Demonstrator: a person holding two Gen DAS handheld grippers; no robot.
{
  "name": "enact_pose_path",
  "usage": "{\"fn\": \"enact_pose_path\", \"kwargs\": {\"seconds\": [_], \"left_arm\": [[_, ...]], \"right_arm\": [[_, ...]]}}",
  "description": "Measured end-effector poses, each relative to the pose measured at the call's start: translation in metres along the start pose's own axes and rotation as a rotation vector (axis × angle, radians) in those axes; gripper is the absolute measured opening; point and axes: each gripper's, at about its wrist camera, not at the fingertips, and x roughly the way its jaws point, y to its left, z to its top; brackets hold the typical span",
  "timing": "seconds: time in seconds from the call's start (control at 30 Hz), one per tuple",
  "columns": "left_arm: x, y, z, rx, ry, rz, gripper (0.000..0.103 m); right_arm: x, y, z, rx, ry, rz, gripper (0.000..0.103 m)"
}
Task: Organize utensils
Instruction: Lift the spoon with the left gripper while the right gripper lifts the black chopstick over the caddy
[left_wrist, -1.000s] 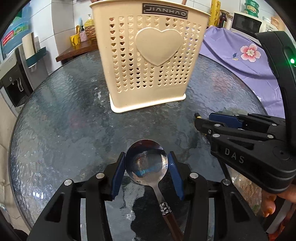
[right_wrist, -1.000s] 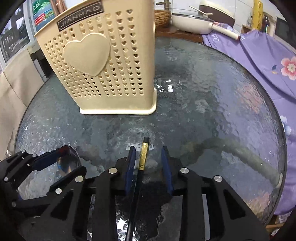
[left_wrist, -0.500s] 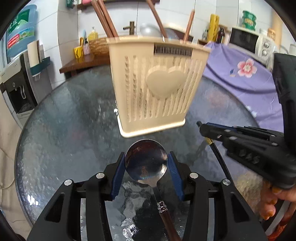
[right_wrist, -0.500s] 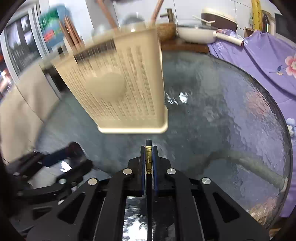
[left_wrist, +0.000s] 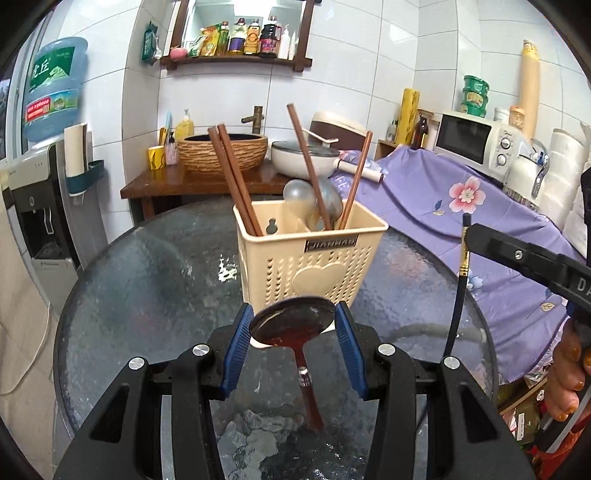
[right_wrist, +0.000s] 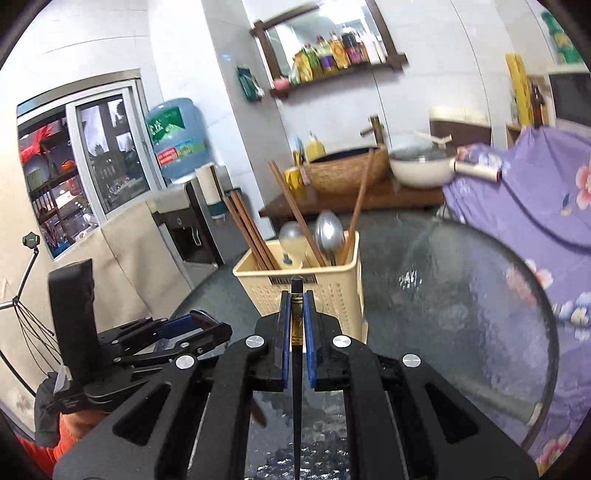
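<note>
- The left gripper (left_wrist: 291, 328) held a spoon (left_wrist: 291, 325) by its bowl, the blue pads pressed on either side, the handle hanging down toward the glass table (left_wrist: 147, 295).
- The right gripper (right_wrist: 296, 325) was clamped narrow on a black chopstick (right_wrist: 296, 387) with a gold band.
- The cream basket (left_wrist: 306, 258) stood on the table, just past both tools, holding brown chopsticks (left_wrist: 232, 184) and what looked like two spoons.
</note>
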Motion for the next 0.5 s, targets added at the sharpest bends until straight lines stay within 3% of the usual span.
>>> {"fn": "enact_pose_path", "kwargs": {"seconds": [0.5], "left_arm": [[-0.019,0.002,0.029,0.016,-0.05,-0.051,0.044]], "right_arm": [[-0.02,0.016,0.024,-0.043,-0.049,0.029,0.007]]}}
